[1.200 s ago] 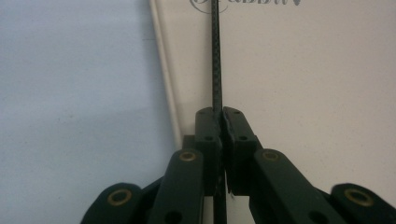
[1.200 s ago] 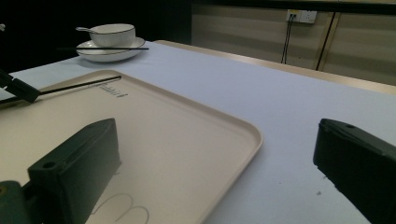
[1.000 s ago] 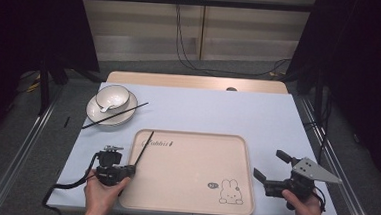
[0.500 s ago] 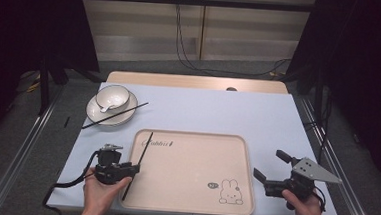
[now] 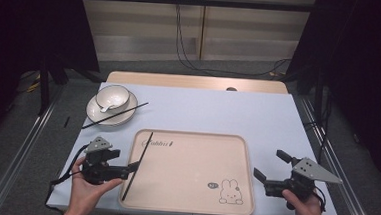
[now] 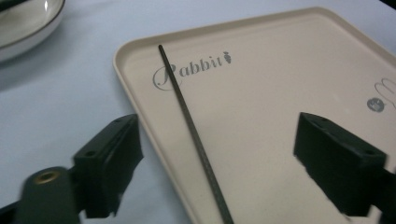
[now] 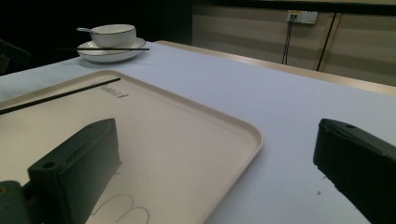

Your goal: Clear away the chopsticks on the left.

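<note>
Matt black chopstick (image 6: 191, 126), smooth beige plastic tray (image 5: 236, 140) (faint sheen), glossy glazed bowl (image 5: 113, 97), matt cloth-covered table (image 5: 218, 109)

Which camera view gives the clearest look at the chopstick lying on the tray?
The left gripper view: the chopstick runs close-up along the tray. The high view shows its whole length, small; the right gripper view shows a thin distant line.

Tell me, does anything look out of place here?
The two chopsticks are split up. One chopstick lies in the tray along its left side, between the open fingers of the left gripper. The other chopstick rests across the plate under the bowl.
</note>
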`<state>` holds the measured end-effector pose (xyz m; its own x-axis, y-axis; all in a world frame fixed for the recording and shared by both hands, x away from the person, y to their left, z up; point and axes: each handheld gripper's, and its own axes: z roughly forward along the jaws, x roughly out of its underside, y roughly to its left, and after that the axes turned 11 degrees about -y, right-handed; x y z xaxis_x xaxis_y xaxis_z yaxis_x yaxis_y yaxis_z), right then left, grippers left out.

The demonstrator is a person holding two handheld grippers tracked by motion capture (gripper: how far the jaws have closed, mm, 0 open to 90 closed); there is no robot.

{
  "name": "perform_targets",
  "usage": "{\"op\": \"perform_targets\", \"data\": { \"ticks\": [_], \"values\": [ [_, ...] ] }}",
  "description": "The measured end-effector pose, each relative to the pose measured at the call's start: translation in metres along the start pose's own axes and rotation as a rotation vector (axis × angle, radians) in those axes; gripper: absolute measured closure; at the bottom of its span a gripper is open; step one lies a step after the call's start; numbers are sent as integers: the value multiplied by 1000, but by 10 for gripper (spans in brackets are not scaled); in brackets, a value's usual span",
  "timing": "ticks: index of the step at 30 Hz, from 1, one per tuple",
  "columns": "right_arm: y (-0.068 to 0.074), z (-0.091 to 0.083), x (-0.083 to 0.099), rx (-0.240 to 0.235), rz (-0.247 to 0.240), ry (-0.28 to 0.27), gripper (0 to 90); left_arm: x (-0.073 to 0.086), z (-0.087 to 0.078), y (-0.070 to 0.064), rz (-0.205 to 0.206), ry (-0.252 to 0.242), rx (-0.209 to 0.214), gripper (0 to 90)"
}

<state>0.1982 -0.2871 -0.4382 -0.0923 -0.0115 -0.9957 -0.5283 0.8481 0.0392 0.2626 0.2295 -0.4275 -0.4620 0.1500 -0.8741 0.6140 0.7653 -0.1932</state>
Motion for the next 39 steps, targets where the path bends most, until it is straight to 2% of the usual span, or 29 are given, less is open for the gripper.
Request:
{"op": "perform_targets", "data": {
  "ticks": [1, 2, 5, 8, 10, 11, 12, 14, 15, 16, 18, 20, 21, 23, 25, 27, 28, 29, 30, 31, 33, 36, 39],
  "values": [
    [0, 0, 0, -1, 0, 0, 3, -1, -2, 2, 30, -13, -6, 185],
    [0, 0, 0, -1, -1, 1, 4, -3, -4, 4, 40, -19, -14, 150],
    [0, 0, 0, -3, 3, 3, 3, -10, -8, 13, 69, -25, -2, 83],
    [0, 0, 0, -3, 2, 2, 4, -16, -12, 23, 102, -8, 31, 73],
    [-1, 0, 0, -1, 2, 1, 4, -18, -15, 33, 146, 10, 78, 46],
    [-1, 0, 0, -2, 4, 3, 3, -18, -16, 40, 129, -21, 98, 38],
    [-1, 0, 0, -3, 3, 2, 3, -18, -18, 44, 131, -27, 92, 65],
    [-1, 0, 0, -2, 2, 1, 3, -19, -19, 53, 154, -26, 90, 30],
    [-1, 0, 0, 0, 5, 3, 3, -19, -19, 60, 138, -43, 89, 36],
    [-1, 0, 0, 6, 5, 1, 3, -19, -19, 64, 141, -51, 91, 38],
    [-1, 1, 0, 1, 5, 3, 3, -20, -18, 74, 180, -66, 108, 41],
    [-1, 1, 0, 9, 8, 5, 3, -22, -15, 82, 202, -54, 102, 51],
    [-1, 1, 0, 10, 8, 5, 3, -24, -13, 88, 200, -41, 78, 49],
    [-1, 0, 0, 4, -1, 3, 3, -26, -11, 96, 196, -48, 71, 53],
    [-1, 0, 0, 13, 3, -1, 3, -29, -9, 104, 209, -44, 56, 55],
    [-1, 0, 0, 11, 0, -1, 3, -31, -6, 113, 195, -41, 56, 74],
    [-1, 0, 0, 9, 4, 0, 3, -32, -5, 117, 208, -41, 44, 87],
    [-1, 0, 0, 3, 0, 3, 3, -33, -3, 121, 201, -39, 44, 88],
    [-1, 0, 0, -1, -1, 3, 3, -34, 0, 126, 176, -34, 66, 88],
    [-1, 0, 0, 5, 2, 1, 3, -35, 3, 129, 177, -32, 69, 88],
    [-1, 0, 0, 6, 0, 2, 3, -37, 7, 135, 207, -13, 77, 88],
    [-1, 1, 0, 10, 4, 3, 3, -43, 14, 145, 229, 11, 83, 97],
    [-1, 1, 0, 10, 4, 7, 3, -46, 18, 153, 267, 37, 73, 103]
  ]
}}
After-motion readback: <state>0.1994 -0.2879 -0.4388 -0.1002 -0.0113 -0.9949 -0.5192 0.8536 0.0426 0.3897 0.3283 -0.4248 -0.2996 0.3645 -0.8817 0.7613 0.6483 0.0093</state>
